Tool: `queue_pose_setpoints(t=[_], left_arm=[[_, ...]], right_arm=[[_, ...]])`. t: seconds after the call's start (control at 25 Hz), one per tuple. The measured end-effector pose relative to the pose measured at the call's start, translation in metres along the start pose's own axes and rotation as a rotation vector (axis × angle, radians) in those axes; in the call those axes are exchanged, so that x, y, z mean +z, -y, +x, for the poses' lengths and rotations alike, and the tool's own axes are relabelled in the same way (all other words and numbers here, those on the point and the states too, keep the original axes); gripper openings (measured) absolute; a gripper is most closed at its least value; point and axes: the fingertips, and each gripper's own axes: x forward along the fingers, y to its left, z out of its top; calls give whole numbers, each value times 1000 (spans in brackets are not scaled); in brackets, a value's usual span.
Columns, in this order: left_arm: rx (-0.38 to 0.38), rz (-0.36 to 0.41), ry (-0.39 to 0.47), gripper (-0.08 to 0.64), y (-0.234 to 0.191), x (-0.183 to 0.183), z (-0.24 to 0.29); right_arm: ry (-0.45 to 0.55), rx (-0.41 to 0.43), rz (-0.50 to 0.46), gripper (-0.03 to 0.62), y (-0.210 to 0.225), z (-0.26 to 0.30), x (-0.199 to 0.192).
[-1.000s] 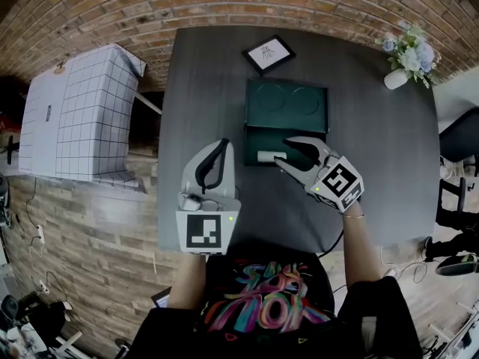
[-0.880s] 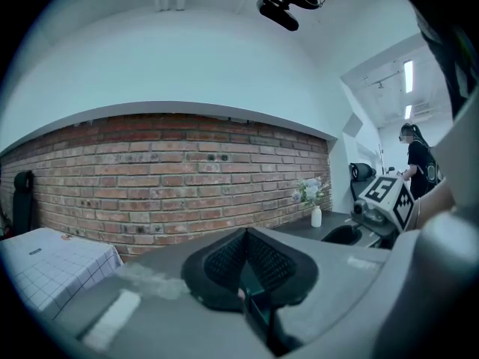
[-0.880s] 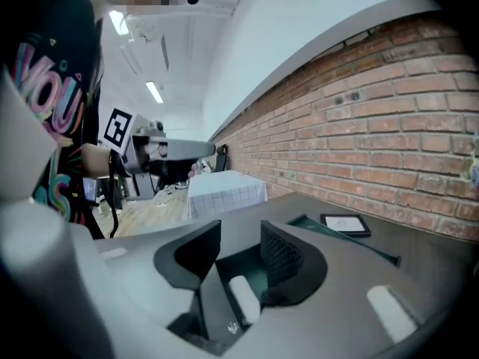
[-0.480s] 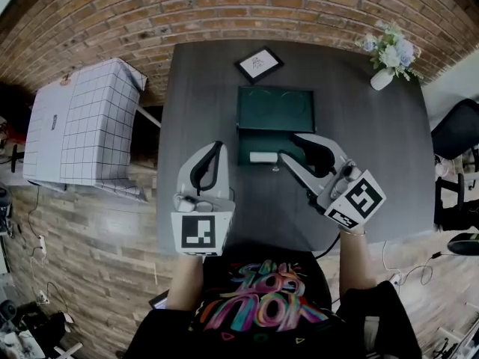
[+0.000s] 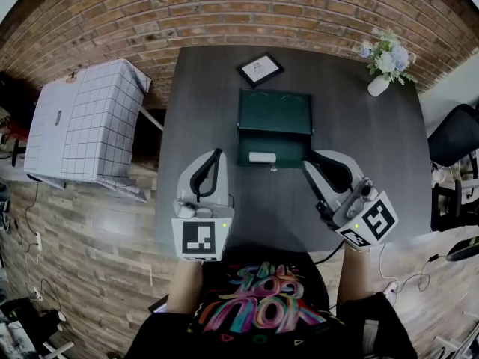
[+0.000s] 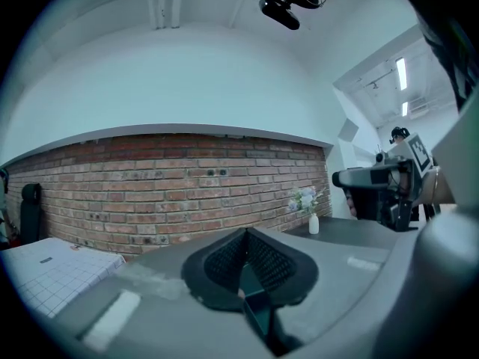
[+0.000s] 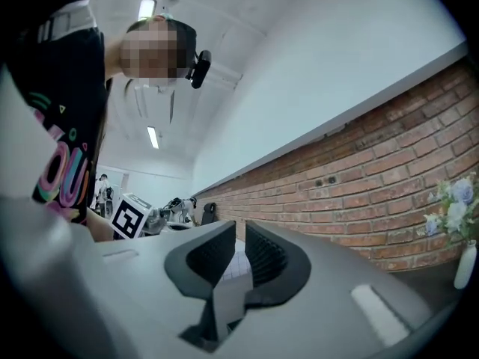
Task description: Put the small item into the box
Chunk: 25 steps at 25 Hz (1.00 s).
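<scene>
Green box (image 5: pixel 275 113) open on the dark table (image 5: pixel 196 88), small white item (image 5: pixel 262 157) lying in its near part, left gripper (image 5: pixel 216 154) clenched on nothing (left of the box), right gripper (image 5: pixel 308 164) at the box's right corner, jaws closing, nothing between them.

A brick wall (image 5: pixel 224 6) is standing beyond the left gripper (image 5: pixel 217 154); wooden plank floor (image 5: pixel 90 245) and a white gridded cloth (image 5: pixel 86 126) are lying to its left; ceiling tube lights (image 6: pixel 402 73) are shining.
</scene>
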Motion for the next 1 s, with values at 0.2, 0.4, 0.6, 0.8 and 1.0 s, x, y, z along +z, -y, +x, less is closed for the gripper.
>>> queue_pose_setpoints(t=[0.2, 0.4, 0.6, 0.8, 1.0], left_arm=[[3, 9, 12, 2, 0, 2, -3], [-12, -23, 11, 3, 0, -1, -1], [-26, -35, 5, 2, 0, -4, 2], [-28, -61, -7, 2, -3, -8, 5], [-33, -73, -9, 2, -7, -10, 6]], right_arm=[[-3, -83, -1, 10, 2, -19, -3], [-31, -173, 32, 2, 8, -33, -14], [-57, -184, 49, 2, 8, -35, -21], [-62, -193, 53, 2, 11, -30, -23], [-59, -210, 74, 2, 13, -28, -24]])
